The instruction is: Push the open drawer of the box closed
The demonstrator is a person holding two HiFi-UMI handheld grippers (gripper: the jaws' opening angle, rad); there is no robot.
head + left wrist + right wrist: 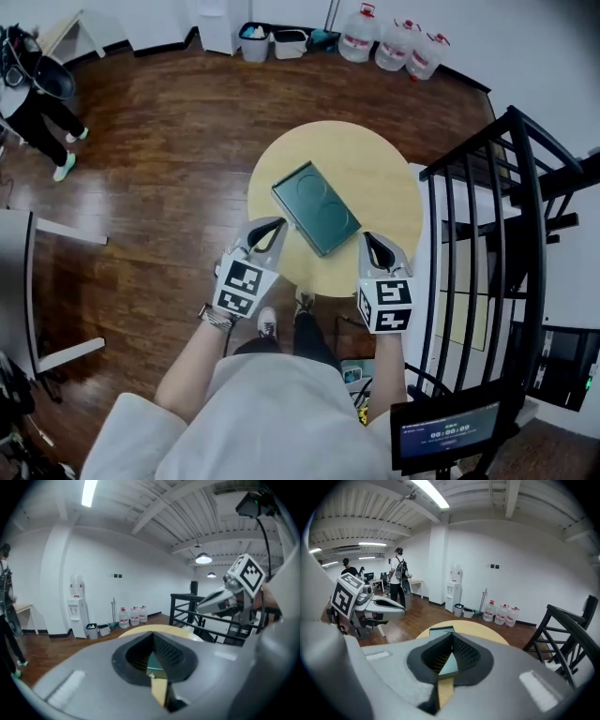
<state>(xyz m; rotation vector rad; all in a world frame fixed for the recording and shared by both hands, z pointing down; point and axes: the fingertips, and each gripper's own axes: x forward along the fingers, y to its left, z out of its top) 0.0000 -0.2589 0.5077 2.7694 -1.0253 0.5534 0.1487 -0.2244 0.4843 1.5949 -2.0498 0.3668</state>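
Note:
A flat dark-green box [316,207] lies skewed on the round pale-wood table [375,164]; from above I cannot make out its drawer. My left gripper [277,225] is shut and empty at the table's near-left edge, its tips close to the box's near-left corner. Shut and empty too, my right gripper [372,241] is at the near-right edge, just right of the box's near corner. In the left gripper view the shut jaws [152,635] point at the box [153,663]. The right gripper view has its shut jaws [451,645] before the box [440,631].
A black metal railing [487,216] stands close on the right of the table. Water bottles [398,42] and bins [272,42] line the far wall. A person [37,103] stands at far left. A white table [19,281] is at the left, a small screen [445,433] below right.

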